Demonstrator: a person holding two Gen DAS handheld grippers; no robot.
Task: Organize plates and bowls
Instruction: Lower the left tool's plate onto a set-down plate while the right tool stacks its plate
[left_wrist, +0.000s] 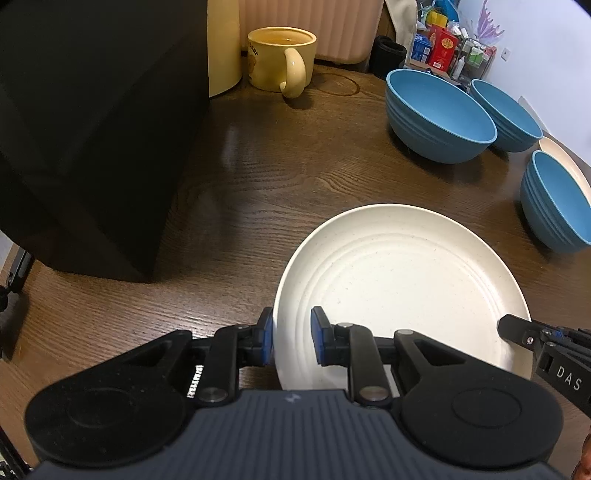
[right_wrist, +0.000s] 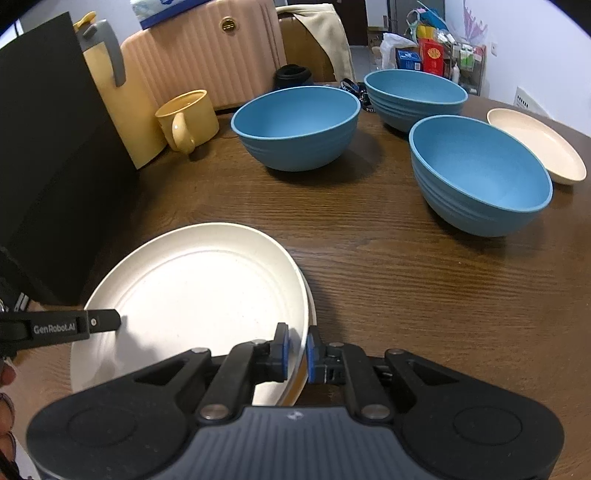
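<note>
A cream plate (left_wrist: 399, 280) lies on the wooden table (left_wrist: 258, 192), on top of another cream plate whose edge shows in the right wrist view (right_wrist: 312, 310). My left gripper (left_wrist: 291, 338) straddles the plate's left rim with a gap between the pads. My right gripper (right_wrist: 297, 350) straddles the top plate's (right_wrist: 199, 291) right rim, jaws close to it. Three blue bowls (right_wrist: 299, 129) (right_wrist: 413, 98) (right_wrist: 480, 177) stand apart further back. A third cream plate (right_wrist: 535, 144) lies at the far right.
A large black box (left_wrist: 92, 122) stands at the left. A yellow mug (left_wrist: 282, 59), a yellow kettle (right_wrist: 110, 99) and a pink ribbed case (right_wrist: 207, 55) stand at the back. Cluttered boxes and bottles (right_wrist: 432, 55) sit behind the bowls.
</note>
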